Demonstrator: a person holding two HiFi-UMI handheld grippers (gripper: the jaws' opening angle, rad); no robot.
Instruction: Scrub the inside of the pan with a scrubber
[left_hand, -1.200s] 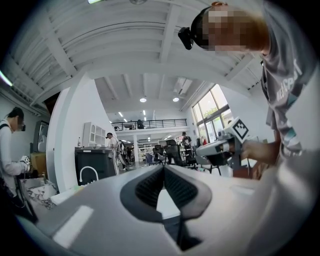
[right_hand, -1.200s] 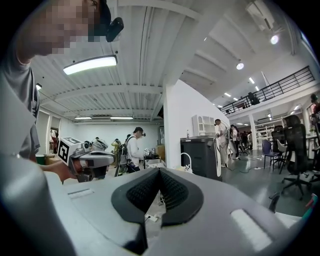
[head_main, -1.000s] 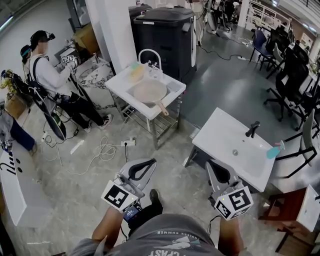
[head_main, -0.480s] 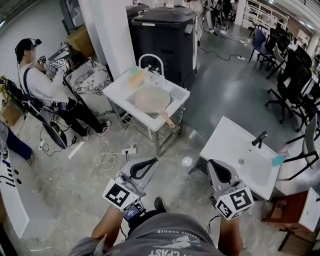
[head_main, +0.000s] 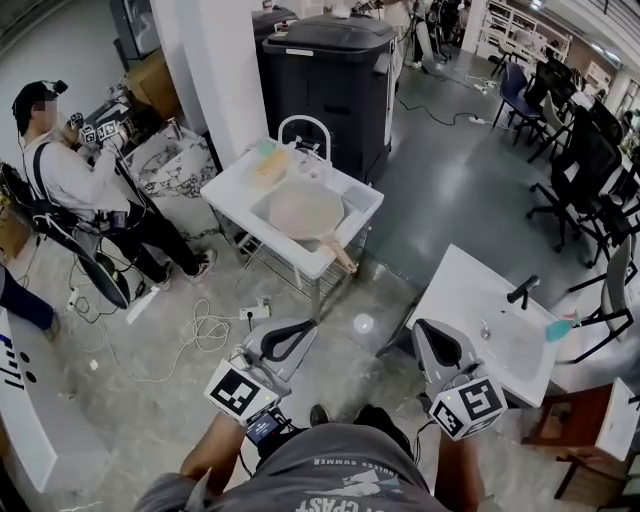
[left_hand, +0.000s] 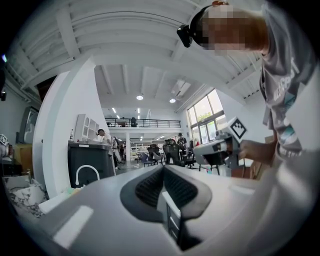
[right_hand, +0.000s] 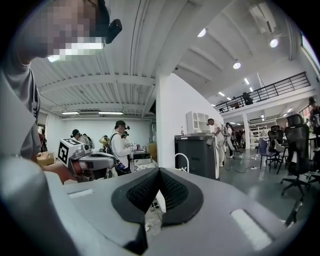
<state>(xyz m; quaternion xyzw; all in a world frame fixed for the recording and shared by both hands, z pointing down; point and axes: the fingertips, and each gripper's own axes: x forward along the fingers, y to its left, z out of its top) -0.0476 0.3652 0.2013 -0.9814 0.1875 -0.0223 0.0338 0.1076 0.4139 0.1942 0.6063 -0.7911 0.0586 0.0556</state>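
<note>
1. The pan (head_main: 303, 212) lies in the basin of a white sink stand (head_main: 232, 187) far ahead, mid-scene. Its handle points toward the near right, over the rim.
2. A yellowish item (head_main: 268, 162), too small to identify, sits on the stand's far left corner, beside a curved faucet (head_main: 300, 126).
3. A black bin (head_main: 325, 75) stands just behind the stand.
4. The left gripper (head_main: 305, 326) is held near, well apart from the pan, its jaws pressed together on nothing.
5. The right gripper (head_main: 425, 328) is likewise closed and empty, beside a second white basin (head_main: 455, 285) at the right.
</note>
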